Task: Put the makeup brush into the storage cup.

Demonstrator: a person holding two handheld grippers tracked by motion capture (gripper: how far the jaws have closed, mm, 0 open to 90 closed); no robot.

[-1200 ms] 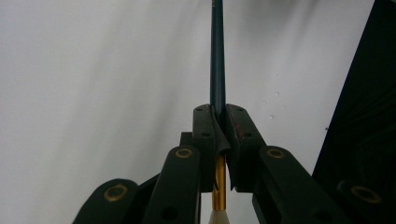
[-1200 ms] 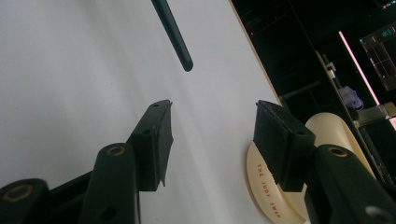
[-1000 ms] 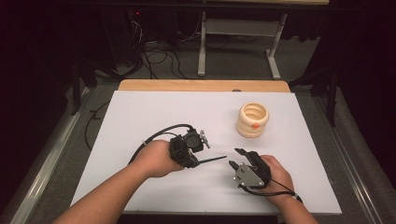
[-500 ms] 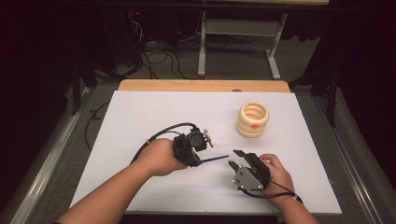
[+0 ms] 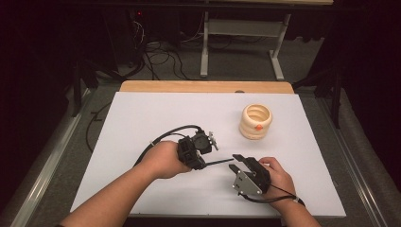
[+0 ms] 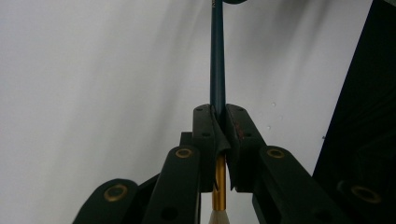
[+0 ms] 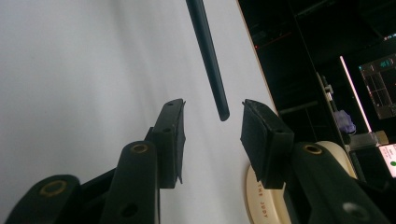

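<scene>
My left gripper (image 5: 204, 163) (image 6: 219, 116) is shut on a thin paintbrush (image 5: 220, 161) with a dark teal handle (image 6: 217, 56), a gold ferrule (image 6: 219, 186) and pale bristles. The handle points right toward my right gripper (image 5: 235, 162) (image 7: 212, 116). That gripper's jaws have just been closing. The free end of the handle (image 7: 208, 51) lies between them, with a gap on each side, so the pads (image 7: 175, 126) do not touch it. Both grippers hover low over the white table sheet (image 5: 142, 118).
A cream ribbed ring-shaped holder (image 5: 256, 121) (image 7: 261, 200) with a small orange mark stands on the sheet at the back right. A wooden strip (image 5: 203, 86) borders the far edge. Table legs and cables lie on the dark floor behind.
The right gripper's jaws stand a little narrower around the handle's end. Both hands have kept their places, and the left gripper still holds the brush.
</scene>
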